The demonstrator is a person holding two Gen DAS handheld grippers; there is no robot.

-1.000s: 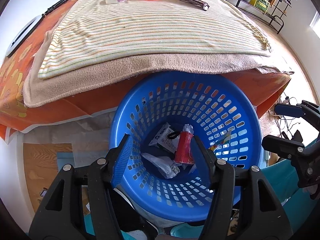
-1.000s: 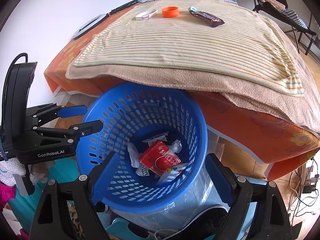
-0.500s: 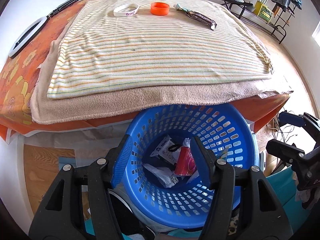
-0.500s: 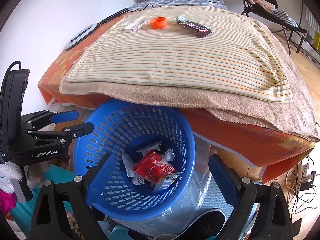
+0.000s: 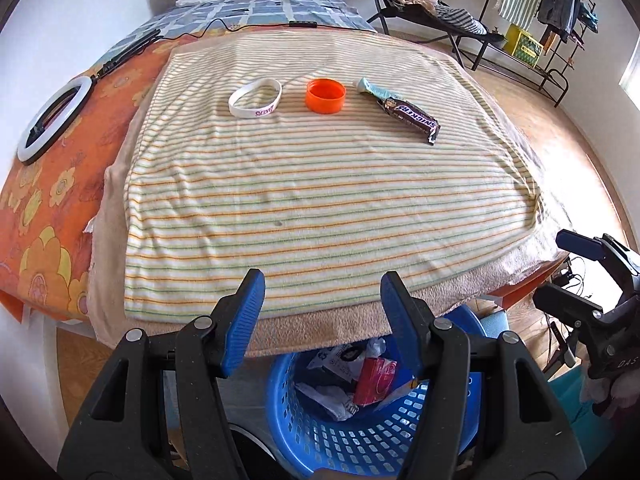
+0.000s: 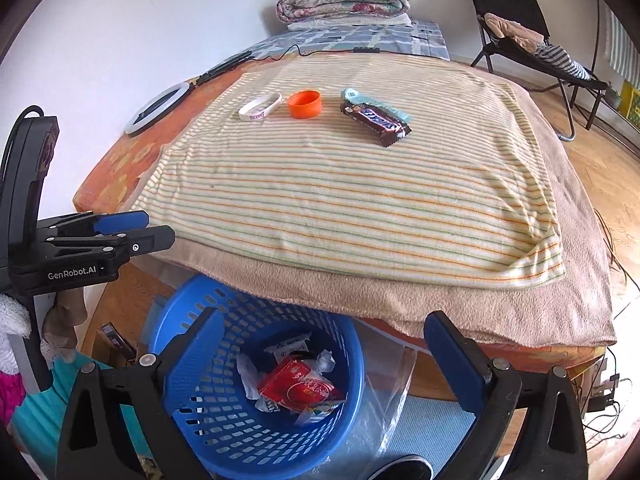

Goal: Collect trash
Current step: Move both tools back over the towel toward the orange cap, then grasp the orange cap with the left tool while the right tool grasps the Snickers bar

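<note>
On the striped towel (image 5: 320, 208) in the upper middle lie three small things: one white wristband (image 5: 255, 98), one orange cap (image 5: 325, 96), one chocolate bar (image 5: 412, 115). Lower centre — one blue basket (image 6: 224, 320) — holding one red packet (image 6: 298, 388) among crumpled wrappers too jumbled to count.

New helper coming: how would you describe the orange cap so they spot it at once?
On the striped towel, three things lie in a row at the far end. The orange cap is the middle one, between the white wristband and the Snickers wrapper: the only round, bright orange thing.
</note>
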